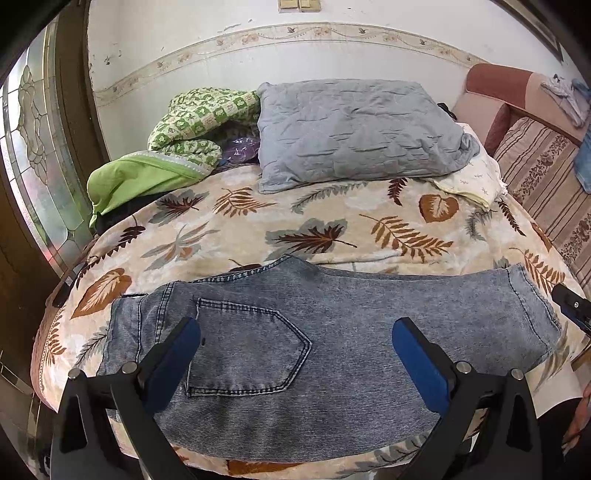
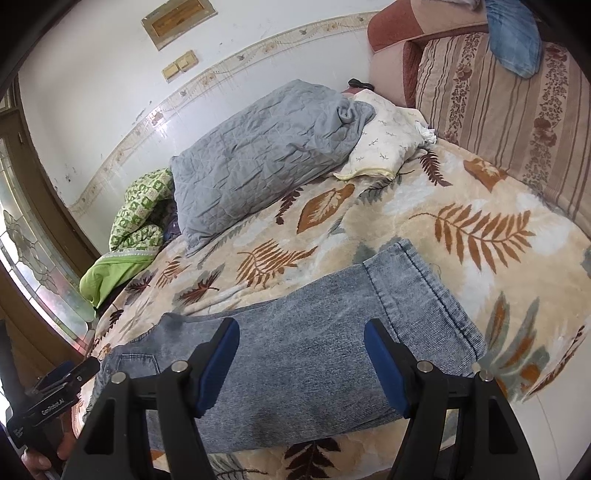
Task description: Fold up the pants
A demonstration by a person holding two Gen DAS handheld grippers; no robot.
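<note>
Across the leaf-print blanket (image 1: 332, 218), jeans (image 1: 332, 332) lying left-right: waistband under left gripper (image 1: 295, 343), hem beside right gripper (image 2: 301, 354); both splayed, empty.

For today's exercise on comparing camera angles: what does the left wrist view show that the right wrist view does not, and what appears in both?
Only the left wrist view shows the jeans' back pocket and the waistband end, with the left gripper open above them. Only the right wrist view shows the framed plaque on the wall and the right gripper open over the leg. Both show the jeans lying flat on the leaf-print blanket, the hem, the grey pillow and the green quilt.
</note>
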